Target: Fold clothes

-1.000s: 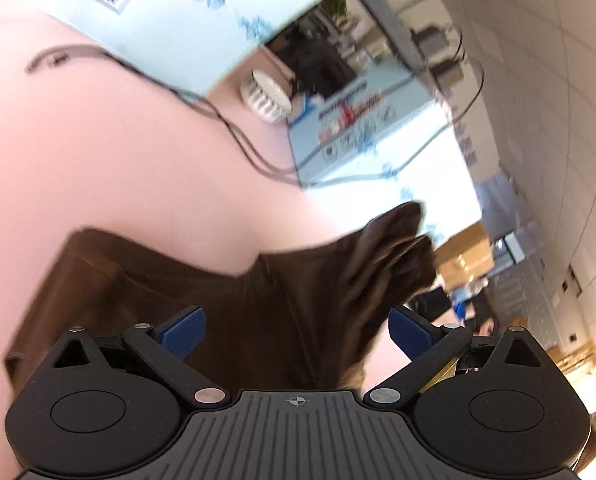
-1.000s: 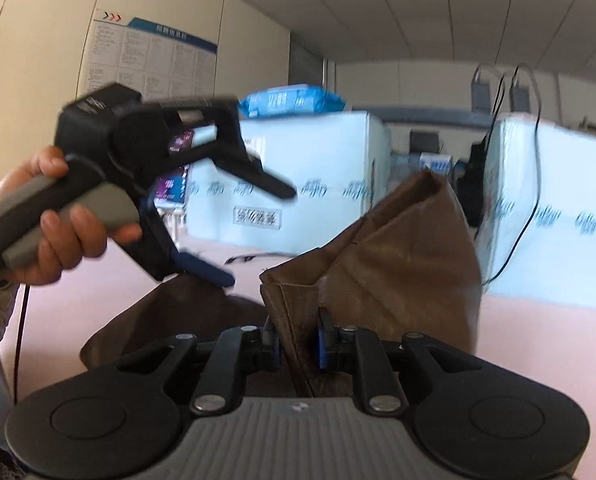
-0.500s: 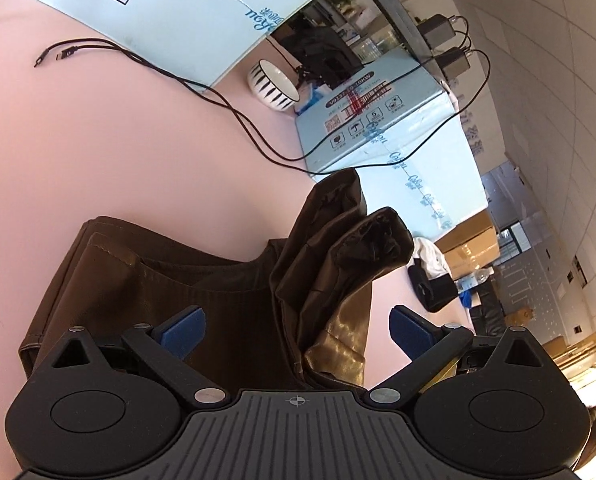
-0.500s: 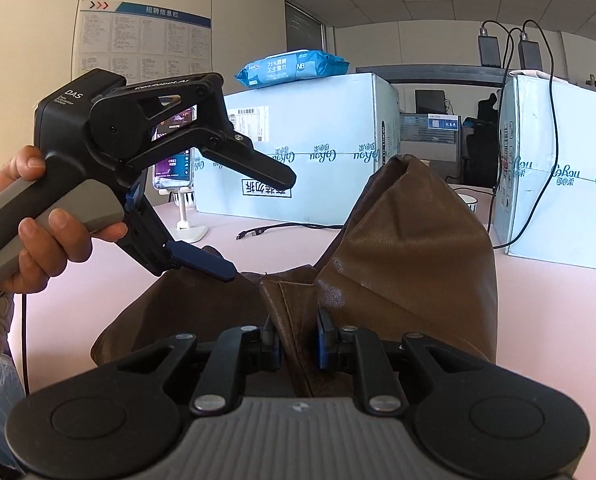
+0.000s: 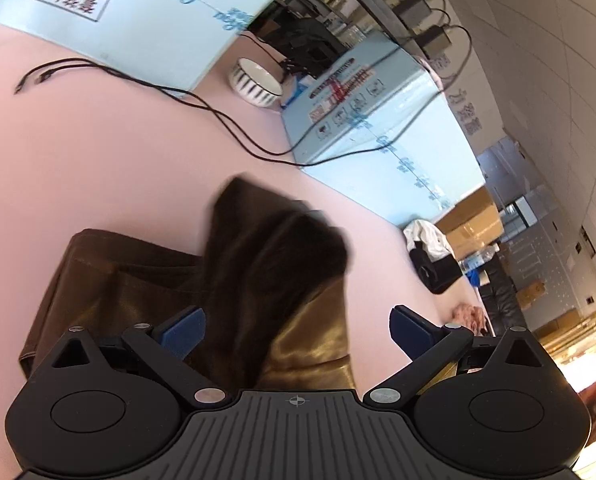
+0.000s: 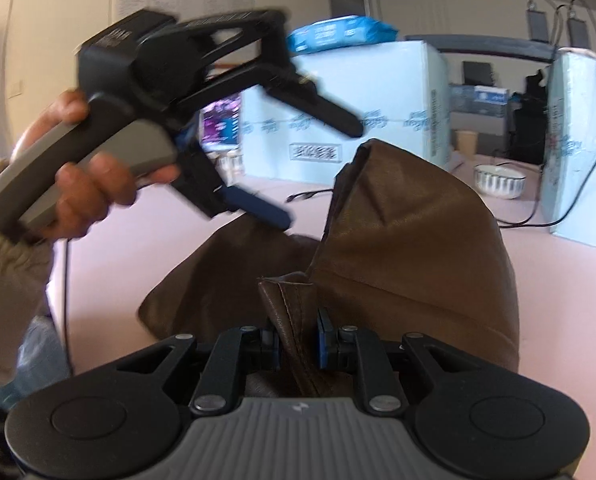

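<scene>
The right hand-held gripper (image 6: 298, 338) pinches a raised fold of the brown leather garment (image 6: 410, 248) above the pink tabletop (image 5: 98, 152), while the left hand-held gripper (image 5: 298, 326) hovers wide apart over it.

Both grippers are black plastic with ribbed grey housings, silver pivot screws and blue pads. At the upper left of the right wrist view, the left gripper (image 6: 322, 168) shows a grey handle and white lettering on its body; the hand (image 6: 86, 184) beside it wears a beige cuffed sleeve (image 6: 6, 276)
</scene>
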### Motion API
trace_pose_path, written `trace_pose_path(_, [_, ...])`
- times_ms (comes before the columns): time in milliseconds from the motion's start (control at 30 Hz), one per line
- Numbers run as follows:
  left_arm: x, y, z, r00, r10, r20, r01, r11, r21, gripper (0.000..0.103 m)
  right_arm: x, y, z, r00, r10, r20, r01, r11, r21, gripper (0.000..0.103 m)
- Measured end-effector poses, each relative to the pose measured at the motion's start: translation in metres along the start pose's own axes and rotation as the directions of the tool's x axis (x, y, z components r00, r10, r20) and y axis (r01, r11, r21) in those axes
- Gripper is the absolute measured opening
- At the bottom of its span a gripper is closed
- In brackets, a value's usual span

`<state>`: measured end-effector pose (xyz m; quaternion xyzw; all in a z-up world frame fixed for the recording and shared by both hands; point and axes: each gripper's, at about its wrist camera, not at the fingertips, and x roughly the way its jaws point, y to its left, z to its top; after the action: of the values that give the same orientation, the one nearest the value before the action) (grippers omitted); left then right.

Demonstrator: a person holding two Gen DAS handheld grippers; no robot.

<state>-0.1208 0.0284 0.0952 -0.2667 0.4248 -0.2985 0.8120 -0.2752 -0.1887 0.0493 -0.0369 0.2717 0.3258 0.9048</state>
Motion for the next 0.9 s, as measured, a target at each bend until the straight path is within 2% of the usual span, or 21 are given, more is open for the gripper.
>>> trace_pose_path(100, [0.019, -0.012, 0.005, 0.999, -0.008, -0.035, 0.009, 0.999, 0.040, 0.100, 0.005, 0.004, -0.004, 1.000, -0.008, -0.026, 0.008, 1.000, -0.014, 0.018])
trace_pose_path(233, [0.066, -0.014, 0.014, 0.992, 0.043, -0.115, -0.035, 0.997, 0.069, 0.100, 0.007, 0.011, -0.010, 0.997, -0.071, 0.023, 0.072, 0.997, -0.037, 0.018])
trace_pose_path(333, [0.092, -0.001, 0.022, 0.989, 0.066, -0.131, -0.061, 0.997, 0.041, 0.100, 0.007, 0.015, -0.012, 0.993, -0.103, 0.059, 0.106, 0.993, -0.045, 0.018])
trace_pose_path(467, [0.113, 0.018, 0.041, 0.993, 0.035, -0.116, -0.039, 0.999, -0.029, 0.100, 0.013, 0.017, -0.015, 0.992, -0.110, 0.056, 0.112, 0.993, -0.024, 0.018])
trace_pose_path(700, [0.127, 0.021, 0.065, 0.996, -0.064, -0.060, 0.061, 0.997, -0.056, 0.100, 0.015, 0.016, -0.014, 0.974, -0.148, 0.171, 0.143, 0.989, 0.042, 0.018])
trace_pose_path(800, [0.118, 0.012, 0.070, 0.988, -0.156, -0.019, 0.156, 0.988, 0.000, 0.100, 0.010, 0.013, -0.014, 0.962, -0.147, 0.230, 0.134, 0.989, 0.070, 0.019])
trace_pose_path(867, [0.117, 0.007, 0.075, 0.976, -0.215, -0.013, 0.216, 0.976, 0.041, 0.100, 0.014, 0.014, -0.013, 0.960, -0.167, 0.223, 0.154, 0.985, 0.074, 0.023])
trace_pose_path(900, [0.123, 0.008, 0.076, 0.977, -0.213, -0.023, 0.214, 0.976, 0.039, 0.100, 0.021, 0.014, -0.011, 0.965, -0.183, 0.188, 0.171, 0.982, 0.080, 0.026])
